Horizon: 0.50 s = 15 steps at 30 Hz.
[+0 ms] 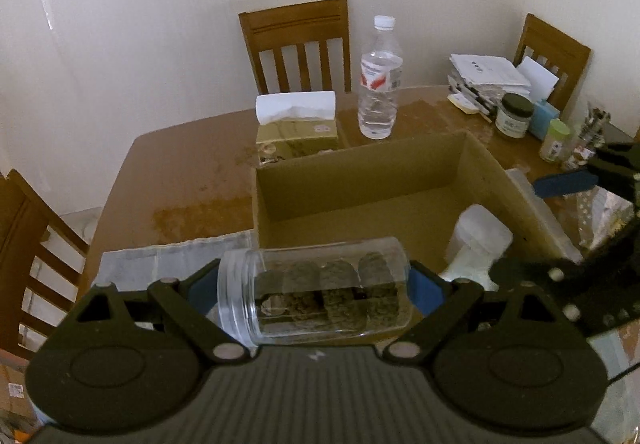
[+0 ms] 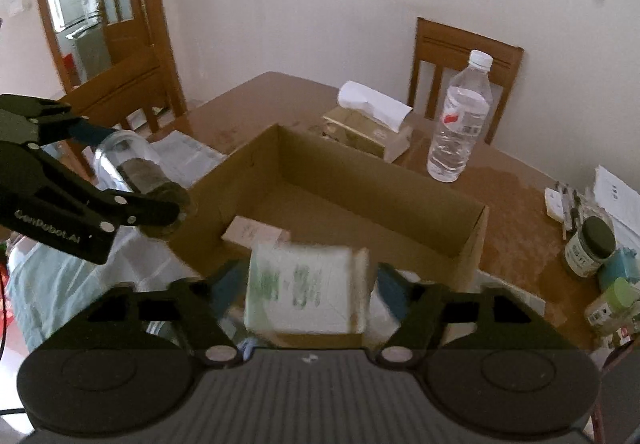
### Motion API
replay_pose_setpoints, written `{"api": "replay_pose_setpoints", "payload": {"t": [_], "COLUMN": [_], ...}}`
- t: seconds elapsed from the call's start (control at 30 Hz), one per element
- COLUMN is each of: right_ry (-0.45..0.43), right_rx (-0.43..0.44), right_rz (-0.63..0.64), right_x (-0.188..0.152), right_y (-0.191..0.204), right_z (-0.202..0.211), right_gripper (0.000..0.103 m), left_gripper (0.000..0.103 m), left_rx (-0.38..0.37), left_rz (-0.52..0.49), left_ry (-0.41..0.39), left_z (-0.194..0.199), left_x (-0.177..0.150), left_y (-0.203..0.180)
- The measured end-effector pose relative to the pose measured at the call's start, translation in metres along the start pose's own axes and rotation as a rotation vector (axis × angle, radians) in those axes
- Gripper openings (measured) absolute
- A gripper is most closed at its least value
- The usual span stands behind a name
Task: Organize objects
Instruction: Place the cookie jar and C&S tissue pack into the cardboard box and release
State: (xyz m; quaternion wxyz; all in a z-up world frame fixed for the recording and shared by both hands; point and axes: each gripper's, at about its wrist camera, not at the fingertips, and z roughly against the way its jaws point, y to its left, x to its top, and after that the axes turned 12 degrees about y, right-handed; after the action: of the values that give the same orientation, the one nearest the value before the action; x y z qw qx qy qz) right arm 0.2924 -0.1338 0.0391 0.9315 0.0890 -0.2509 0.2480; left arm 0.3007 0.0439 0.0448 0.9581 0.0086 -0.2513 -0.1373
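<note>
My left gripper [image 1: 316, 288] is shut on a clear plastic jar [image 1: 316, 292] of brown biscuits, held sideways just before the near wall of an open cardboard box [image 1: 360, 159]. The jar also shows in the right wrist view [image 2: 132, 167], left of the box [image 2: 400, 187]. My right gripper [image 2: 308, 284] is shut on a white carton with green print [image 2: 308, 288], blurred, above the box's near edge. A small beige box [image 2: 256, 232] lies inside. In the left wrist view a white object [image 1: 476, 244] sits in the box's right part beside the right gripper's fingers [image 1: 560, 183].
On the brown table [image 1: 180, 171]: tissue box [image 1: 296, 123], water bottle [image 1: 378, 79], papers [image 1: 488, 75], dark-lidded jar [image 1: 514, 115], green-lidded bottle [image 1: 554, 139], a cloth [image 1: 160, 260] at near left. Wooden chairs [image 1: 300, 43] stand around; a door [image 2: 100, 3] is far left.
</note>
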Motion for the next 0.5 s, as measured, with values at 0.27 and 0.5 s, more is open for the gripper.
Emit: {"api": "replay_pose_setpoints", "payload": {"t": [0.27,0.5], "right_ry": [0.006,0.008], "right_rx": [-0.016,-0.044], "right_rz": [-0.019,-0.06], "right_x": [-0.012,-0.025], "right_y": [-0.008,-0.018], "right_z": [0.001,0.007], "right_gripper": [0.103,0.103], "left_gripper": [0.093,0.096], "left_rx": [-0.021,-0.043], "left_rz": [-0.003,-0.003], "left_ry": [0.02,0.057], "left_z": [-0.02,-0.037], "left_x": [0.012,0.012], "left_y": [0.0,-0.008]}}
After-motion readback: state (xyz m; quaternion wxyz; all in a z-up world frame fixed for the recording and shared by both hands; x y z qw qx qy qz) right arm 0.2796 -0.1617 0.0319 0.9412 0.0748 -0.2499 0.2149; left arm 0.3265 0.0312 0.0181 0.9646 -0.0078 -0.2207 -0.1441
